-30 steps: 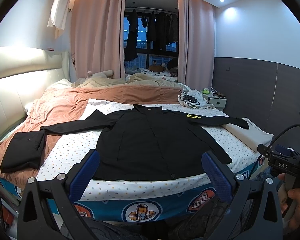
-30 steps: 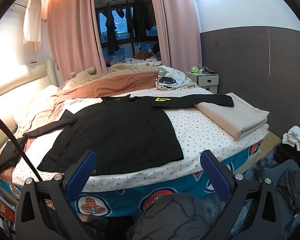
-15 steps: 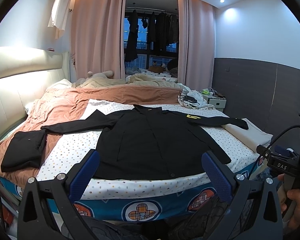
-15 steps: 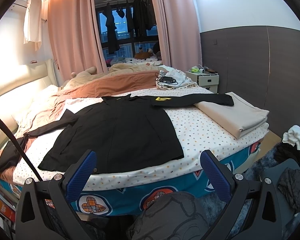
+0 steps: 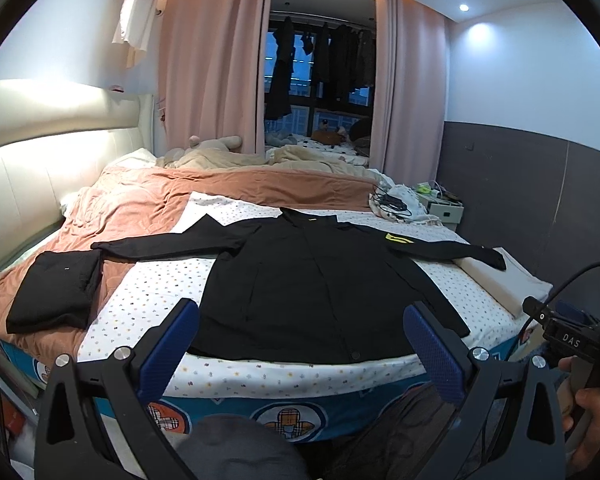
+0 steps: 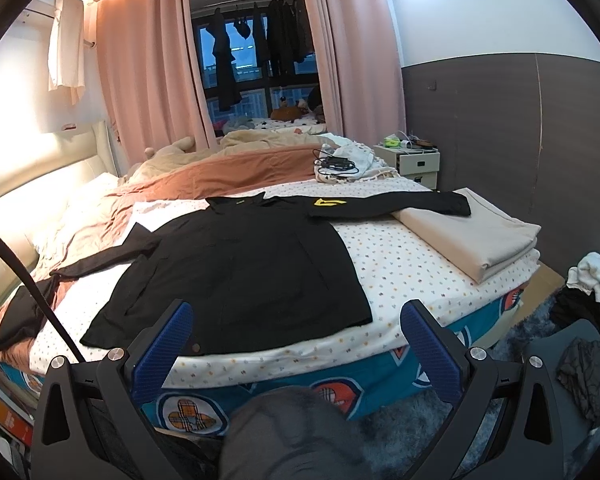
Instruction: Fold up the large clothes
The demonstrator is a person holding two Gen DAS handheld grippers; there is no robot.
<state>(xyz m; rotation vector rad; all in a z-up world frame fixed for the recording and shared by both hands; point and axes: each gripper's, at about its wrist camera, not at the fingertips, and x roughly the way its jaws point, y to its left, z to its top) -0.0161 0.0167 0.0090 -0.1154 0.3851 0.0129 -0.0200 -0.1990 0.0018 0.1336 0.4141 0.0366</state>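
Note:
A large black long-sleeved shirt [image 5: 312, 288] lies flat and spread out on the bed's dotted sheet [image 5: 156, 292], sleeves stretched to both sides, a yellow patch on its right sleeve. It also shows in the right wrist view [image 6: 244, 272]. My left gripper [image 5: 300, 320] is open and empty, held back from the bed's near edge, in line with the shirt's hem. My right gripper [image 6: 296, 320] is open and empty, also short of the bed edge, facing the shirt's lower right corner.
A folded black garment [image 5: 56, 292] lies on the pink duvet at the left. A folded beige sheet [image 6: 472, 236] sits at the bed's right edge under the shirt's sleeve end. Cables and cloth [image 6: 340, 164] lie further back. Clothes [image 6: 588, 292] lie on the floor at right.
Both views have shifted very slightly; the shirt and the rest of the bed lie as before. Both grippers stay open.

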